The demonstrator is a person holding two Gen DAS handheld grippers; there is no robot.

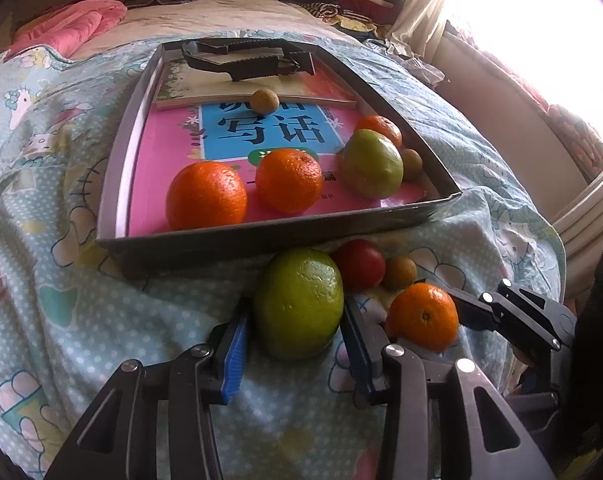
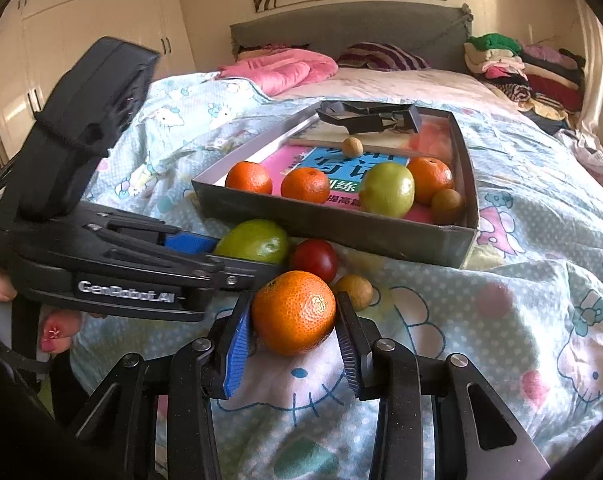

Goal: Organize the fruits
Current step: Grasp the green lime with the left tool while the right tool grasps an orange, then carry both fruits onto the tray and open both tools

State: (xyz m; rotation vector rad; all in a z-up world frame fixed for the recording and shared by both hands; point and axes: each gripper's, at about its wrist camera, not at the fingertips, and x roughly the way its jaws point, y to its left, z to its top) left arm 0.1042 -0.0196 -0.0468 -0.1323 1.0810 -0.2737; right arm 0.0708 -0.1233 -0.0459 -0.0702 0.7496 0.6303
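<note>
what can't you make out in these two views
- Left wrist view: whether the left gripper pads touch the green fruit; contact faces hidden.
- Right wrist view: right gripper flanks the orange; firm grip unclear.
- Both views: book title, covered by fruit.
- Black tool in the box: too small to identify.
</note>
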